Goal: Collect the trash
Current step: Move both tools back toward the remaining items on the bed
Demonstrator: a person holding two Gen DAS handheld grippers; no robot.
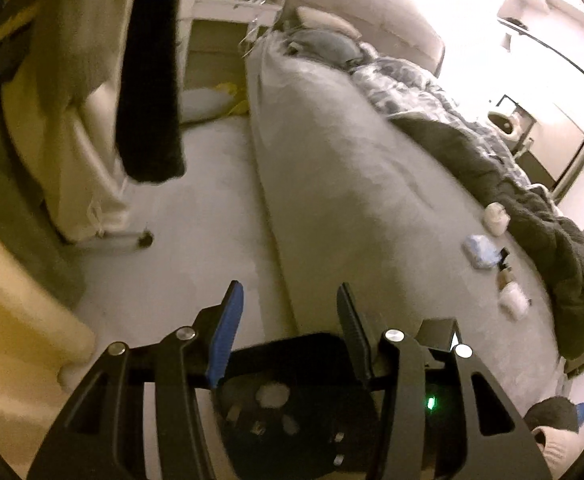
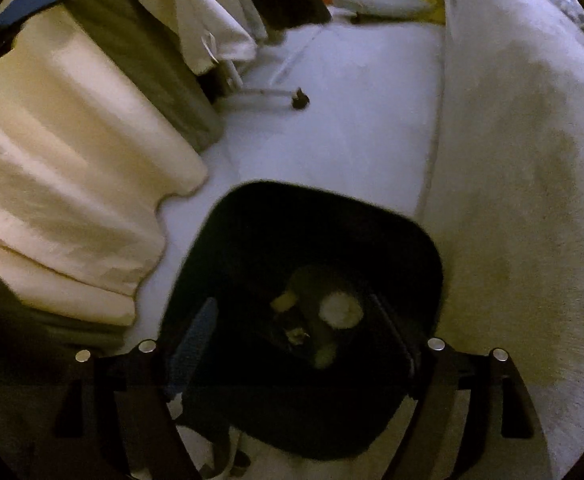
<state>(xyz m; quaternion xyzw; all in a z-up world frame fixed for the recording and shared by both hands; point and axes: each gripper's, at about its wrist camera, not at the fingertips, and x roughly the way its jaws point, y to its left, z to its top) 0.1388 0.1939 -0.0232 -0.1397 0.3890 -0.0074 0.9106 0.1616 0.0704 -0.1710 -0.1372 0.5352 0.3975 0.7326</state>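
Over the bin (image 2: 311,240), right gripper (image 2: 292,320) wide and empty, left gripper (image 1: 288,300) wide, empty, trash (image 1: 479,250) on bed (image 1: 351,180) at two o'clock.

One black bin (image 2: 303,320) — two tongs (image 1: 288,300) (image 2: 295,324) — one bed (image 1: 371,184)

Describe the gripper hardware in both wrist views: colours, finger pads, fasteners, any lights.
Left gripper: black angular linkage arms with round silver pivot bolts, two flat fingers, the left one with a bright blue pad, the other dark and ribbed; a green LED glows on the body. Right gripper: same black frame and silver bolts, one bluish textured pad, dimly lit. No cables or sleeves visible.
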